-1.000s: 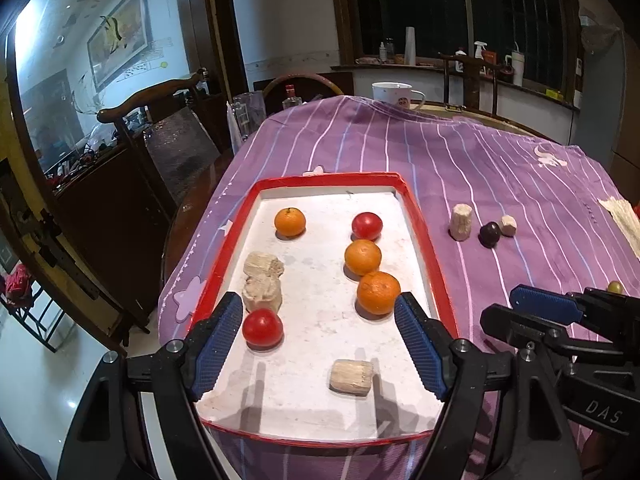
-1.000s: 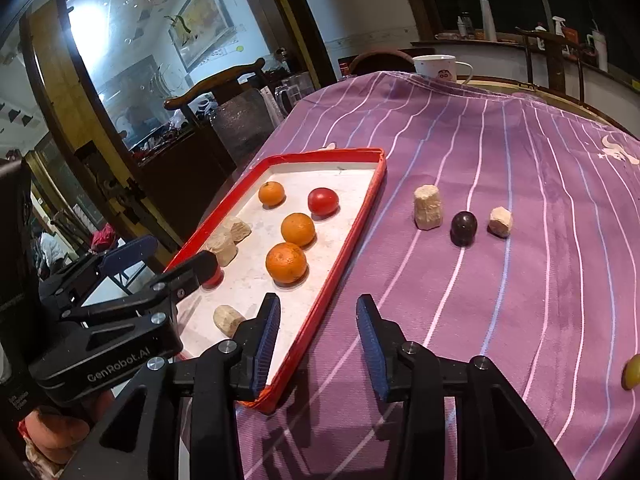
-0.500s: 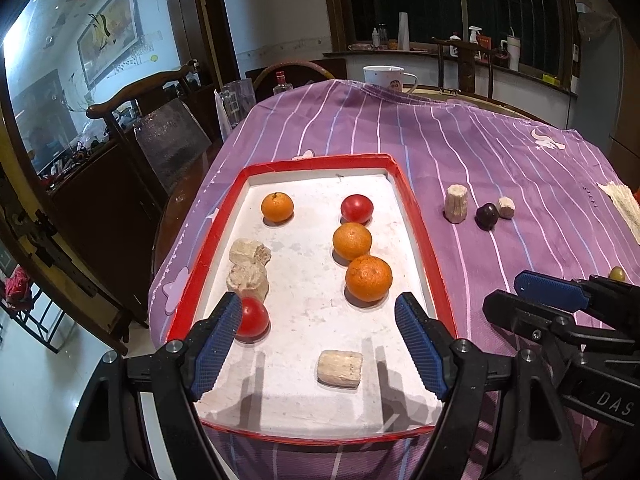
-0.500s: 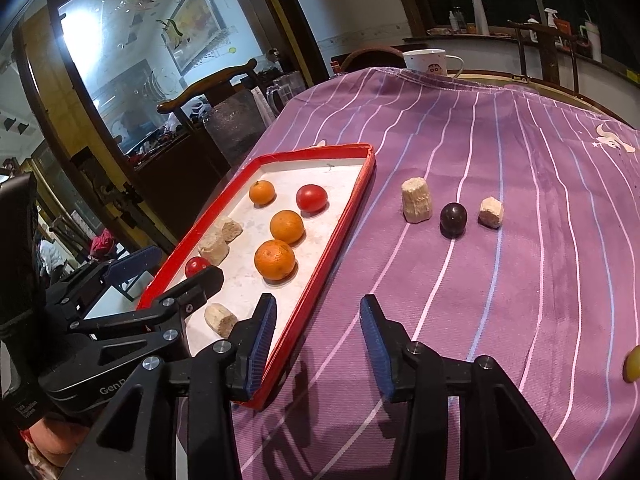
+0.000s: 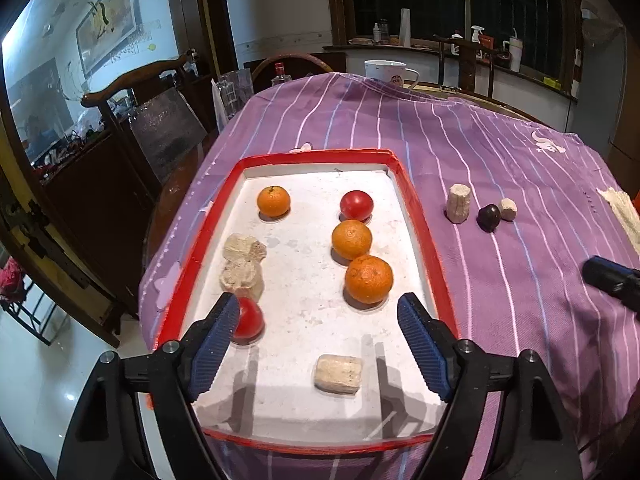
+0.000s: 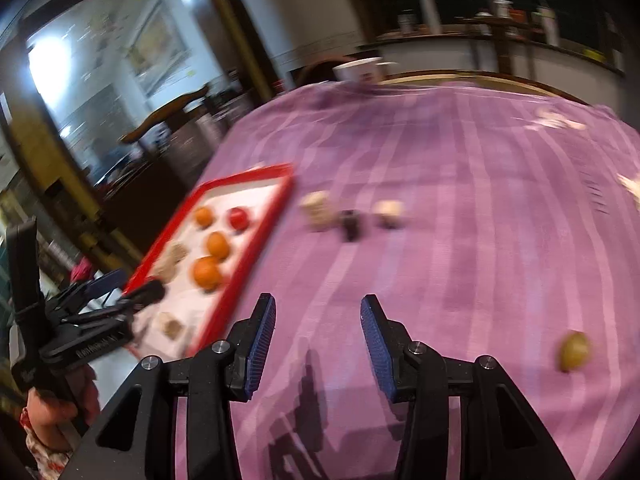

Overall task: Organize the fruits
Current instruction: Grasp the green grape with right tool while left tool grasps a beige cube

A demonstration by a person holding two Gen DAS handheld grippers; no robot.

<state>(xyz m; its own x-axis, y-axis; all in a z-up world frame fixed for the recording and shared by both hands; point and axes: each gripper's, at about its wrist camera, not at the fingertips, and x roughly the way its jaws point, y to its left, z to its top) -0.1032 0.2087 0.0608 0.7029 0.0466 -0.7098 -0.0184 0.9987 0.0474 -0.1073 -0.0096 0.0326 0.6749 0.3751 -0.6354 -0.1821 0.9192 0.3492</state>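
A red-rimmed white tray (image 5: 420, 216) holds three oranges (image 5: 351, 239), two red tomatoes (image 5: 356, 205) and several beige chunks (image 5: 338, 374). My left gripper (image 5: 316, 308) hovers open over the tray's near end, its jaws spreading slightly with nothing between them; the near tomato (image 5: 248, 322) sits by its left finger. On the purple cloth lie a beige piece (image 5: 458, 209), a dark plum (image 5: 489, 217) and a small beige lump (image 5: 508, 209). My right gripper (image 6: 318, 304) is open over bare cloth, jaws still widening. An olive-yellow fruit (image 6: 574, 351) lies to its right.
A white mug (image 5: 390, 70) stands at the table's far edge. A wooden chair (image 5: 136, 80) and dark cabinets line the left side. A pale frayed thing (image 5: 622, 208) lies at the cloth's right edge. The right wrist view is motion-blurred.
The right gripper has swung right across the cloth, away from the tray, and its jaws have widened a little. In the left wrist view it has slid toward the right edge. The left gripper barely moved.
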